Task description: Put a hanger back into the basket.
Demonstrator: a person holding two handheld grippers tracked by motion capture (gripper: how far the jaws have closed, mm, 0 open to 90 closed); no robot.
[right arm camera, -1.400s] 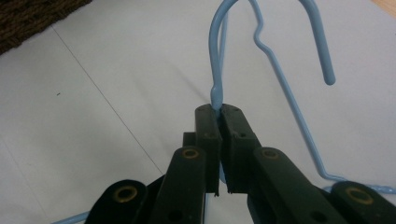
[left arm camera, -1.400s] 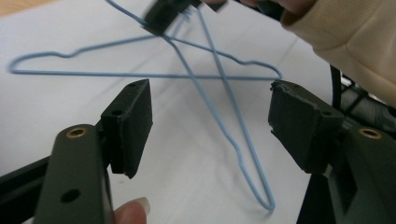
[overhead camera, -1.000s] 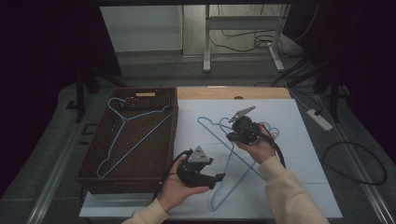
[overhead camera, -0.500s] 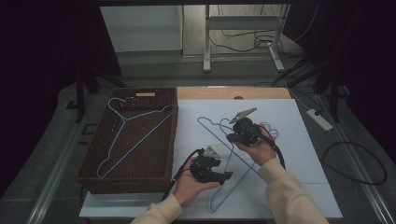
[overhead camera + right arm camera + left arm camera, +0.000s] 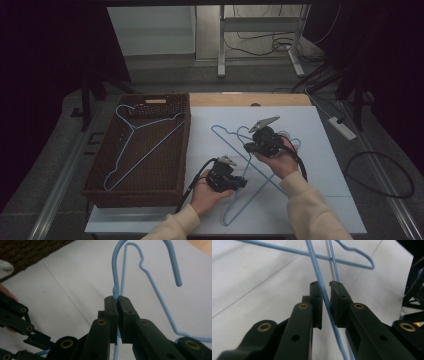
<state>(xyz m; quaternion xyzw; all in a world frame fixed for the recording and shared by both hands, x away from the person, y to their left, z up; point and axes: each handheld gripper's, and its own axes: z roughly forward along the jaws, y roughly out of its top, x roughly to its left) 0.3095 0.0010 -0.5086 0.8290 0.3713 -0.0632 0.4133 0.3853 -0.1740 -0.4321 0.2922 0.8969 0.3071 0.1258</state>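
Down on the white sheet [image 5: 320,130] that covers the table [image 5: 280,99], two blue wire hangers lie crossed, and each tool has hold of wire. The left tool [image 5: 241,182] has just been closing; in the left gripper view its pads [image 5: 337,302] stand a narrow slit apart with one thin arm of a blue hanger [image 5: 322,287] running up between them, the wire against the right pad, though whether both pads press on it I cannot tell for certain. The right tool [image 5: 248,148] is pressed together on the neck of the other hanger [image 5: 117,270], just under its hook, which curves up and over past the tips in the right gripper view [image 5: 117,302]. That same view catches a corner of the brown basket [image 5: 30,252] at the top left and part of the left tool at the lower left. From the high view the wider layout is plain: the woven basket [image 5: 100,165] sits on the left of the table, just beside the sheet, with a third blue hanger [image 5: 145,145] lying flat inside it, and both hands come in from below in pale sleeves [image 5: 310,210], the right tool farther up the sheet than the left.
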